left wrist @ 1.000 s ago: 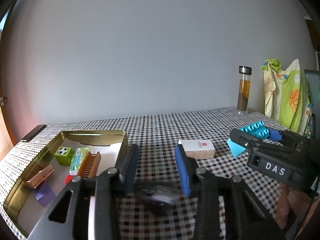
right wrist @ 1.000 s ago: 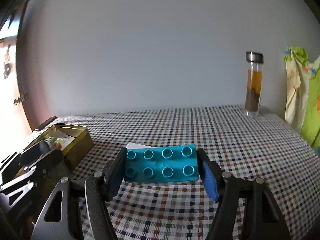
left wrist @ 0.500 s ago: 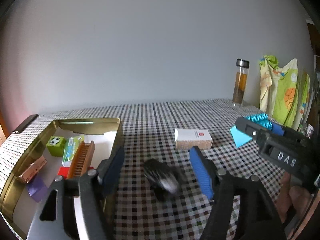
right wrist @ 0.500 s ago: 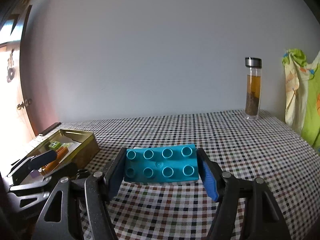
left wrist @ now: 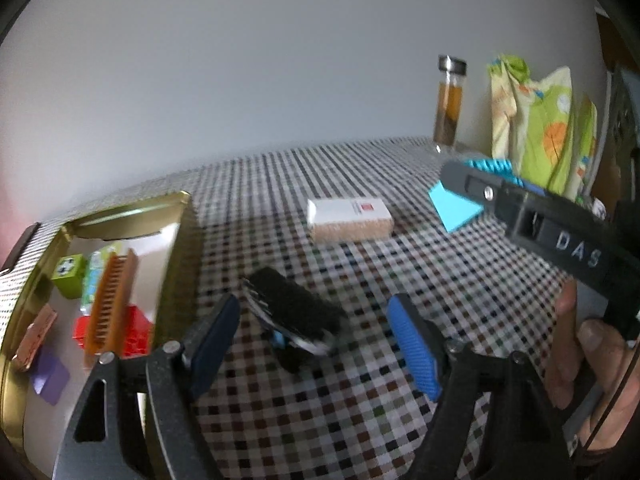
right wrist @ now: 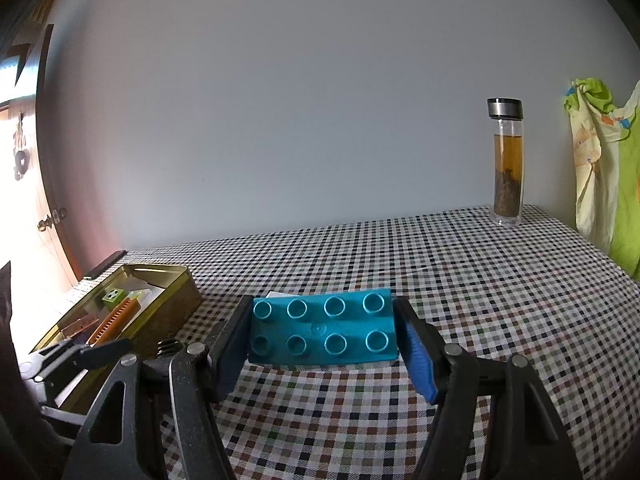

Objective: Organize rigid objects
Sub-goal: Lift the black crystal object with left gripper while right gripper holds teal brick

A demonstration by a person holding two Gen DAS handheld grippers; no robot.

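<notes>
My left gripper point(left wrist: 316, 340) is open, its jaws wide apart. A black clip-like object point(left wrist: 292, 312) lies on the checked tablecloth between and just beyond its fingertips, untouched. My right gripper point(right wrist: 322, 334) is shut on a teal building block point(right wrist: 322, 330) and holds it above the table; it also shows in the left wrist view point(left wrist: 460, 206). A gold tin point(left wrist: 182, 236) at the left holds a brown comb point(left wrist: 110, 304), a red block point(left wrist: 136, 330), a green cube point(left wrist: 68, 274) and other small items. A white box point(left wrist: 350, 218) lies mid-table.
A glass bottle of brown liquid point(right wrist: 506, 160) stands at the back right near the wall. Green and yellow printed cloth point(left wrist: 540, 140) hangs at the right edge. The tin point(right wrist: 168, 300) sits left of the right gripper.
My left gripper has opened wide and let go of the black object, which now lies on the cloth. The right gripper has kept its hold on the teal block and risen slightly.
</notes>
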